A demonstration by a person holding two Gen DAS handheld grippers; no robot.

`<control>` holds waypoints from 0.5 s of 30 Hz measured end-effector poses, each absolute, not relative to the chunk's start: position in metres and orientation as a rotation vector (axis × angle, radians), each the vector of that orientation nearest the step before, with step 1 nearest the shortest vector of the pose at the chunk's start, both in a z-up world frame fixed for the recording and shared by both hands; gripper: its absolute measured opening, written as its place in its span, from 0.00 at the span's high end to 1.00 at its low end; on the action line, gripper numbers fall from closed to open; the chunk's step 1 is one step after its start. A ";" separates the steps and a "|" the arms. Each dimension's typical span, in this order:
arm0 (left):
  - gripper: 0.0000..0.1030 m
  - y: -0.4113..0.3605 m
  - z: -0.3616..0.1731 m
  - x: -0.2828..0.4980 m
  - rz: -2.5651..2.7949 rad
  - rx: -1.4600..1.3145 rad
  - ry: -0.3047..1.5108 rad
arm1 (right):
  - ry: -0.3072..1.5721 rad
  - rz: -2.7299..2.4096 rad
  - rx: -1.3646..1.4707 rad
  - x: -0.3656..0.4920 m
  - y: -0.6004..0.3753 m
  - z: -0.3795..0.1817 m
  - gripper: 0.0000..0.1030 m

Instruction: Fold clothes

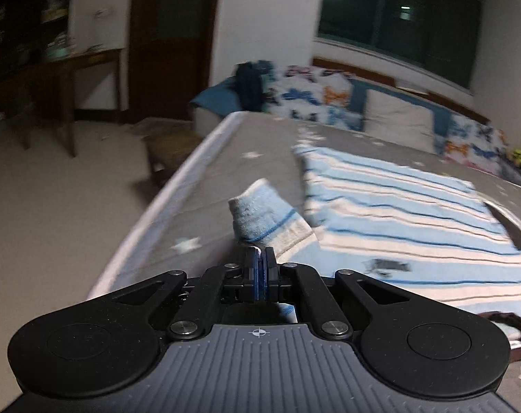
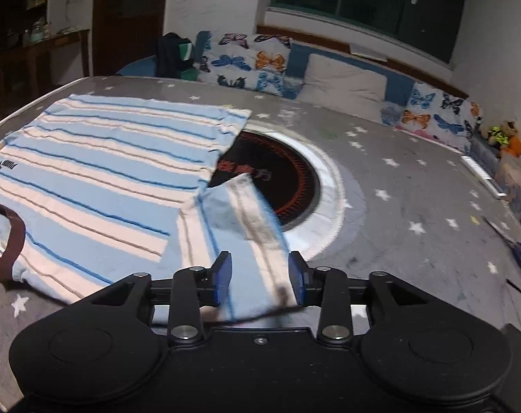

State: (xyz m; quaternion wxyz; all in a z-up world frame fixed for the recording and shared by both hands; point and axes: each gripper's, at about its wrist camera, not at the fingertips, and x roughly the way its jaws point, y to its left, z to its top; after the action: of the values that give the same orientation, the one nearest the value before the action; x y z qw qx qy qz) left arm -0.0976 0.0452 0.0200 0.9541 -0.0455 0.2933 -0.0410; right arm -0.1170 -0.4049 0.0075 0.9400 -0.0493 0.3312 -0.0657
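Now the left gripper (image 1: 260, 258) pinches a sleeve (image 1: 264, 213) tight; the right gripper (image 2: 260, 277) is open over the shirt (image 2: 98, 172). A hard tug could bunch it.

I count one striped shirt (image 2: 98, 168) at left of frame, one round mat (image 2: 295, 179) at centre, two butterfly cushions (image 2: 246, 62) along the top, and two grippers (image 2: 260, 277).
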 end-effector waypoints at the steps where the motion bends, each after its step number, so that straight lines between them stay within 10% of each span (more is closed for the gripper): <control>1: 0.97 0.052 0.018 -0.098 -0.077 -0.100 0.606 | 0.686 -0.130 -0.105 -0.113 -0.403 0.004 0.60; 11: 0.95 0.067 0.020 -0.104 -0.082 -0.125 0.666 | 0.711 -0.137 -0.056 -0.114 -0.413 -0.006 0.52; 15: 0.69 0.068 0.026 -0.110 -0.072 -0.140 0.651 | 0.686 -0.151 -0.021 -0.123 -0.421 0.000 0.45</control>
State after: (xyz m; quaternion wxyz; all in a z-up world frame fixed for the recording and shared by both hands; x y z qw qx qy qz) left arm -0.1099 0.0681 0.0257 0.9444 -0.0689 0.3196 -0.0355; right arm -0.1229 -0.4209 -0.0004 0.9390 -0.0105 0.3358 -0.0740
